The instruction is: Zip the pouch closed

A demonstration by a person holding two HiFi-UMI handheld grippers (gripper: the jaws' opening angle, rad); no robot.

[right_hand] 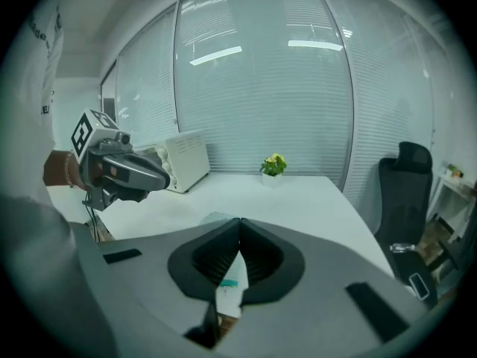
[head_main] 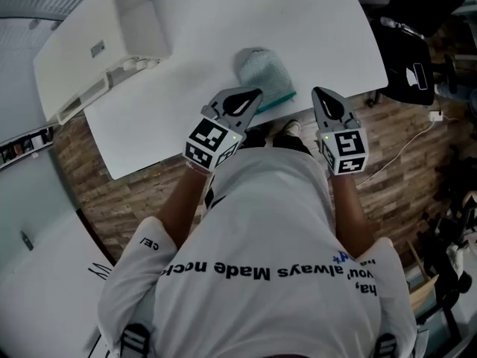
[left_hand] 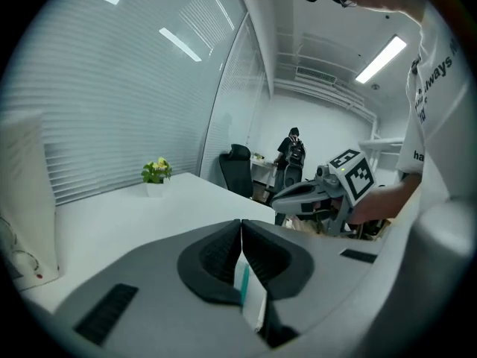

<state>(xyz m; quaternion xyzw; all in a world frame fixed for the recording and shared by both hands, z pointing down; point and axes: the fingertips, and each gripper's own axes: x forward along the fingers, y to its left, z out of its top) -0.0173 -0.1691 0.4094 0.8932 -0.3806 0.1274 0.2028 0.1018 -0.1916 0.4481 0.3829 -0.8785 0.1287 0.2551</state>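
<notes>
Locating the task item first: where does the pouch (head_main: 262, 73) lie?

— Flat on the white table (head_main: 223, 21), close to its near edge, directly ahead of the person. It is grey-green fabric with a teal strip along the side facing the person. From here I cannot tell whether the zip is run shut.

Status of the left gripper (head_main: 252, 95)?

— Clenched and empty. Its own view shows the two black pads meeting along a single seam (left_hand: 241, 224), with nothing caught between them. It is held over the near edge of the table, tips pointing toward the pouch and clear of it.

Status of the right gripper (head_main: 322, 95)?

— Same condition: jaws pressed together (right_hand: 239, 226) and gripping nothing. It is beside the left gripper, off the pouch's right end and over the wood-pattern floor (head_main: 112, 192) just past the table edge. Neither gripper touches the pouch.

Other items on the work surface?

— A white boxy device (head_main: 97, 43) sits at the far left corner, well apart from the pouch. A small potted plant with yellow flowers (right_hand: 273, 164) stands at the far side. A black office chair (right_hand: 402, 192) stands off the table's right end.
</notes>
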